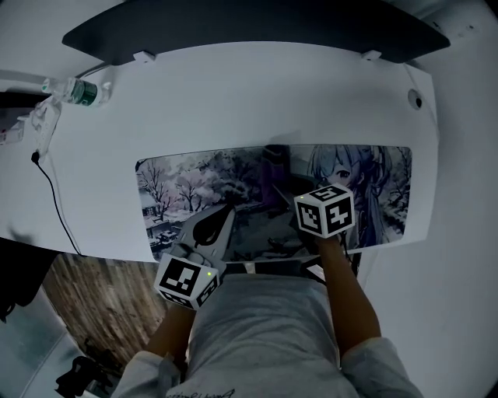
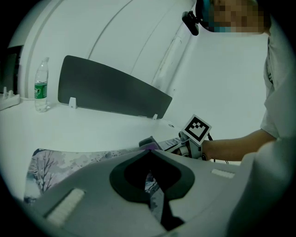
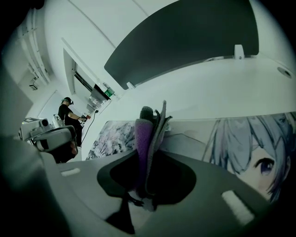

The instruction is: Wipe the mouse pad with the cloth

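Two claws over our mouse pad (image 1: pixel 187 186) on the white counter (image 1: pixel 233 101), our right claw (image 3: pixel 145 152) clamped on a folded purple-grey cloth (image 3: pixel 142 129), our left claw (image 2: pixel 148 150) closed, empty

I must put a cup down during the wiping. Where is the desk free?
Free: the desk strip between mouse pad and dark divider, and the patch between cable and pad. Crowded: the back left corner, around the bottle; the pad's front, under the left gripper and right gripper.

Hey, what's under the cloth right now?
The mouse pad lies under the cloth, which the right hand-held gripper clamps. The pad's print beneath the cloth is covered.
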A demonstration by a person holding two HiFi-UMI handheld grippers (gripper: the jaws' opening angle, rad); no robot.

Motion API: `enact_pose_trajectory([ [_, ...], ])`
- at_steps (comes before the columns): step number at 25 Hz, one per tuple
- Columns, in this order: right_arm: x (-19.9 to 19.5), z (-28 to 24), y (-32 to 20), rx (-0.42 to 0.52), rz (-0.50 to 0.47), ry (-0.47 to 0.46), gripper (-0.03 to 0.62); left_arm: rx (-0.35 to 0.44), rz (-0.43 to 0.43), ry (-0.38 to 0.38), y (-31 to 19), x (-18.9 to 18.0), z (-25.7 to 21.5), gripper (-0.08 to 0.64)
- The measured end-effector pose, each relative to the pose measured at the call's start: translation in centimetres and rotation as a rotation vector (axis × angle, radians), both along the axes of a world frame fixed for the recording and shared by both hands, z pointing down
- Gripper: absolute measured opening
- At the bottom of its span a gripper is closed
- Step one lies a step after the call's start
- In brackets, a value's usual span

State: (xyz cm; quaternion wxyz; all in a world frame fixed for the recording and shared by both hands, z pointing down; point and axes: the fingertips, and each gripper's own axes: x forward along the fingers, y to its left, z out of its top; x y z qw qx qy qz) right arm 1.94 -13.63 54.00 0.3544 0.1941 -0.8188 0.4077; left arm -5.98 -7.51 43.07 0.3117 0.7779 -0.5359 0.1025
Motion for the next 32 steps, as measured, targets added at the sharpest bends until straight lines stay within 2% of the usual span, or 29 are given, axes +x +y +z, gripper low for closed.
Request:
enact_pose_trajectory([
  [17,11.3,0.1,-4.2,-0.002,0.021,-0.003,0.103,-0.015,0.063,-0.021,-2.6,9.4,0.3,0.018],
  [32,21.9,0.2,-8.1,0.005,0.102,0.036,0.103,-0.023,0.101,-0.030,-4.6,13.8,0.4,0.018],
])
